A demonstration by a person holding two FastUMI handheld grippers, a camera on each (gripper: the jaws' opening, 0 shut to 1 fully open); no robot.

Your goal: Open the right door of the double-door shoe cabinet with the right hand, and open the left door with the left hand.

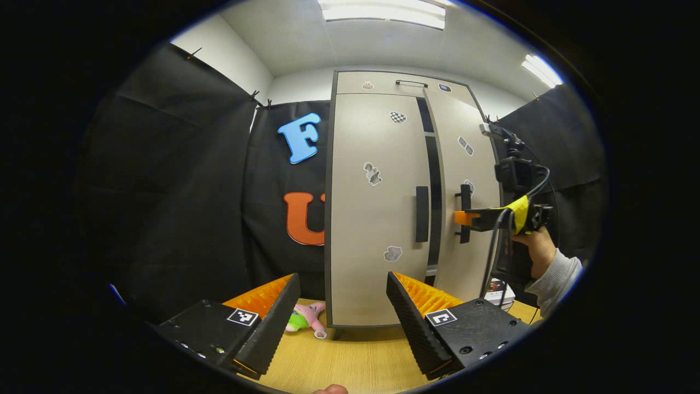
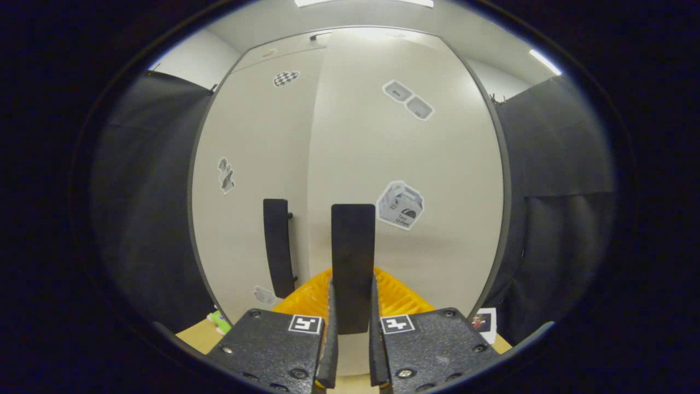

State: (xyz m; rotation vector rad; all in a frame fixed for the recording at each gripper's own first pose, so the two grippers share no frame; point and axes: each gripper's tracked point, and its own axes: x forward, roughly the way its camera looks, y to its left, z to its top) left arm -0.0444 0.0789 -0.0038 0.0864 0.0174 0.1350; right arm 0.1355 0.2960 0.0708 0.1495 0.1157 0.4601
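— Black right handle (image 2: 353,262), upright, sits between the right hand-held gripper's (image 2: 351,328) fingers, which are clamped on it; the right door (image 2: 415,164) looks barely ajar.

— And the left one?

— Left hand-held gripper (image 1: 342,306) has its fingers wide apart, holding nothing, well back over the surface (image 1: 350,361). The left handle (image 1: 421,213), long axis vertical, lies ahead and slightly right on the shut left door (image 1: 372,219).

— So the left must reach forward.

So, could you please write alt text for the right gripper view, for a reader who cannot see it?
The right gripper is closed on the right door's handle of a pale cabinet. The left door's handle stands free beside it. Stickers dot both doors, and a wooden table shows below.
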